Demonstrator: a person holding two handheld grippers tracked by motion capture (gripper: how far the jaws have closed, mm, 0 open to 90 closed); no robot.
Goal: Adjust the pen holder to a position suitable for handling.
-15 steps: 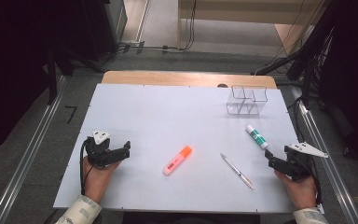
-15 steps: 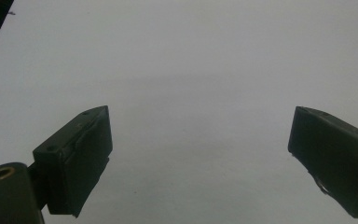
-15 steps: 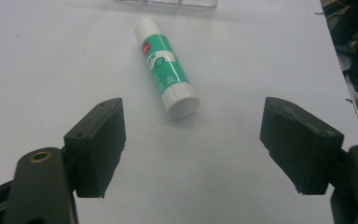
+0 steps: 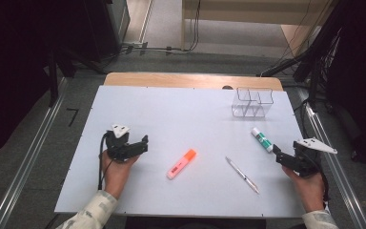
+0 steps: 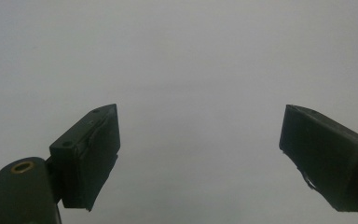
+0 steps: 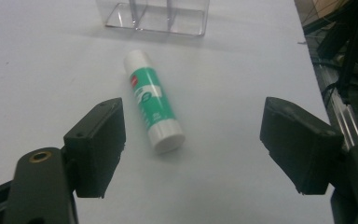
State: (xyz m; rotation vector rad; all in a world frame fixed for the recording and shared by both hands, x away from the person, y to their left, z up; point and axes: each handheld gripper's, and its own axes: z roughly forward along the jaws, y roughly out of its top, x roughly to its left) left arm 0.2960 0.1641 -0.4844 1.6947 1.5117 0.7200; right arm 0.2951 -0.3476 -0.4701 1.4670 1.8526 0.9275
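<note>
Right tool (image 4: 279, 153) is held with jaws wide and empty, aimed at the glue stick (image 4: 262, 139), which lies flat on the white bench (image 4: 181, 114) just ahead, near the clear organiser (image 4: 252, 102). Left tool (image 4: 140, 143) is also spread wide, nothing gripped, well apart from the orange highlighter (image 4: 181, 163) and pen (image 4: 242, 175).

The right hand-held gripper (image 6: 191, 149) has its two black jaws wide apart with nothing pinched between them. A glue stick (image 6: 153, 103) lies flat on the white counter (image 6: 42, 70), just past the jaws and closer to the left one. It is green with white ends. Behind it, a clear plastic holder (image 6: 154, 16) stands near the far edge. The counter's right edge runs beside the right jaw.
</note>
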